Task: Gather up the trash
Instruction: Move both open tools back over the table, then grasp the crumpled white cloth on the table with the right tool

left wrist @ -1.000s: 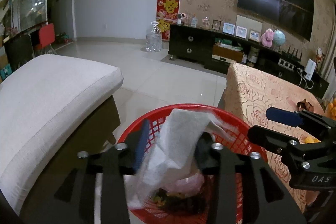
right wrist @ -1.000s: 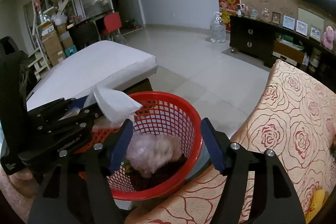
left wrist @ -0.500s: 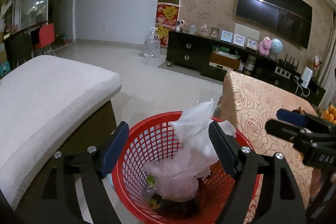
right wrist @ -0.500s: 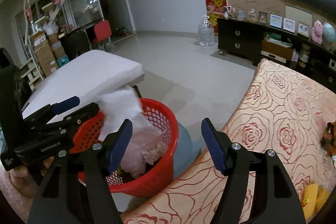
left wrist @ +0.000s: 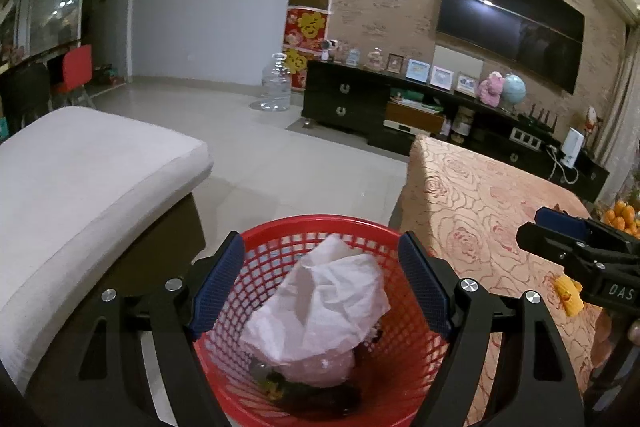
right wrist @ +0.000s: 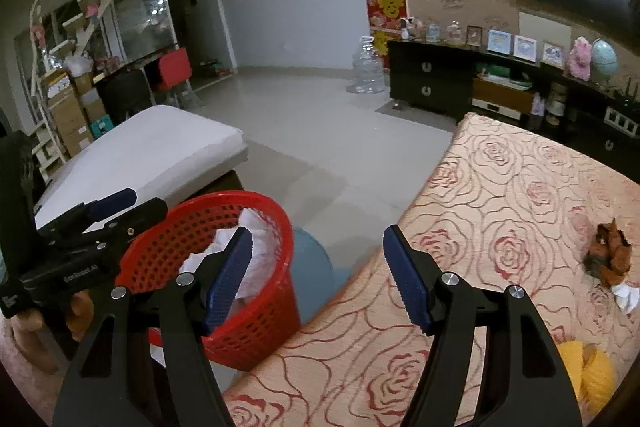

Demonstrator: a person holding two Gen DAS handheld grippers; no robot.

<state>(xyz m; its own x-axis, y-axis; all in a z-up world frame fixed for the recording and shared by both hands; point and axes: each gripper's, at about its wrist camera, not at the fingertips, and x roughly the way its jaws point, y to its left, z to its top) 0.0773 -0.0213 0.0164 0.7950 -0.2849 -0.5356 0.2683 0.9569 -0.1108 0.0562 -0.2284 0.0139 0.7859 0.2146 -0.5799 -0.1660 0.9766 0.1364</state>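
Note:
A red mesh basket [left wrist: 332, 223] stands on the floor between a pale cushioned seat and the rose-patterned table [right wrist: 500, 211]. A crumpled white tissue [left wrist: 332, 291] lies loose in it, on top of a pink bag and dark scraps. My left gripper [left wrist: 320, 243] hangs open above the basket, its blue pads well clear of the tissue. My right gripper [right wrist: 318, 231] is open and empty over the table's near corner. On the table to its right lie brown peel scraps [right wrist: 608, 251], a small white tissue [right wrist: 626, 297] and a yellow piece [right wrist: 580, 367].
A pale cushioned seat [left wrist: 80, 179] flanks the basket on the left. A blue bin [right wrist: 316, 267] sits behind the basket [right wrist: 264, 311]. Oranges [left wrist: 624, 215] are at the table's far right. A dark TV cabinet [left wrist: 360, 103] and a water jug [left wrist: 276, 87] stand beyond bare floor.
My left gripper opened and let go of the white tissue, which dropped into the red basket. My right gripper swung to the right, from over the basket to the table corner.

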